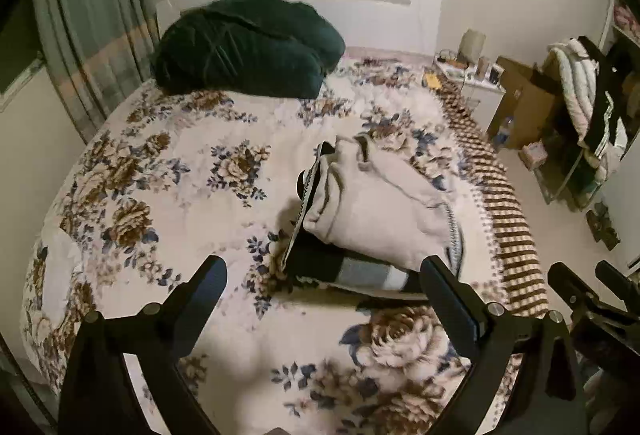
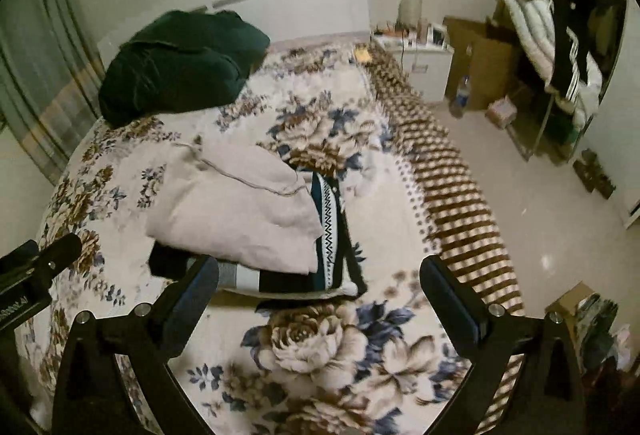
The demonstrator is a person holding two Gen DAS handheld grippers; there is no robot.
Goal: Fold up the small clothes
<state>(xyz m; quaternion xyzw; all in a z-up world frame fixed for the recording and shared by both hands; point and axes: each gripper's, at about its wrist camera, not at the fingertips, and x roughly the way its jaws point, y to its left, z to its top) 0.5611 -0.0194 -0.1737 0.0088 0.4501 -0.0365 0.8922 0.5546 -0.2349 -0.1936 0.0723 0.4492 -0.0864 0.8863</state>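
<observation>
A folded beige garment (image 1: 376, 203) lies on top of a folded dark garment with white zigzag trim (image 1: 348, 269) on the floral bedspread (image 1: 168, 187). The pile also shows in the right wrist view: the beige piece (image 2: 240, 211) on the dark patterned piece (image 2: 332, 231). My left gripper (image 1: 324, 291) is open and empty, just short of the pile's near edge. My right gripper (image 2: 320, 287) is open and empty, also at the pile's near edge. The right gripper's tip shows at the left view's right edge (image 1: 592, 291).
A dark green bundle (image 1: 248, 43) lies at the head of the bed by the white headboard (image 1: 360, 11). A brown striped blanket edge (image 2: 448, 187) runs along the bed's right side. Beyond it are floor, cardboard boxes (image 2: 480, 59), a nightstand (image 2: 420, 63) and a clothes rack (image 2: 560, 51).
</observation>
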